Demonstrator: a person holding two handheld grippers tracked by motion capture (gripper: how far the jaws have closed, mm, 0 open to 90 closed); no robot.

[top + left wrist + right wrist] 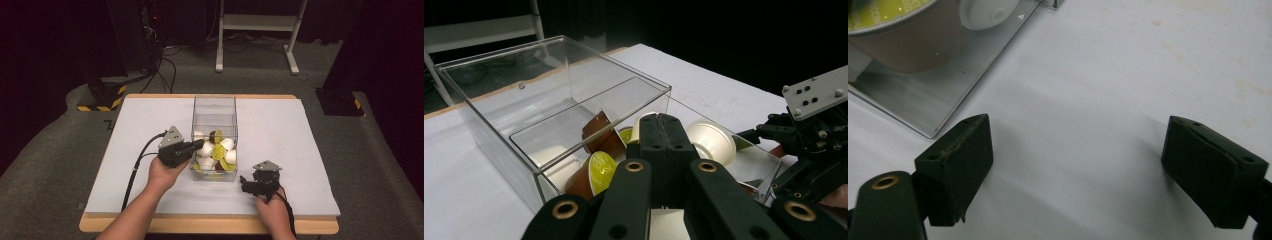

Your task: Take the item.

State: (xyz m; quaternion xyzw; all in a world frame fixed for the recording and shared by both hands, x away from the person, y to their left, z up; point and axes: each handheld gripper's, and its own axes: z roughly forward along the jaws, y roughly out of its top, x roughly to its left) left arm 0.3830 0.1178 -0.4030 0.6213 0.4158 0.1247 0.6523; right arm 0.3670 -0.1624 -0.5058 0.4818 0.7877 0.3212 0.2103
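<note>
Open-topped clear box [214,107] — walls all round

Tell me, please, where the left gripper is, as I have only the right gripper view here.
Observer: The left gripper is at the left wall of the clear box, with its tips reaching over the capsules.
Operator: Are its fingers open?
Observer: No. In the left gripper view, the fingers are pressed together, and I can see nothing between them.
Operator: How full is the box?
Observer: The white and brown capsules are heaped at the end nearest the person. The far half is bare.
</note>
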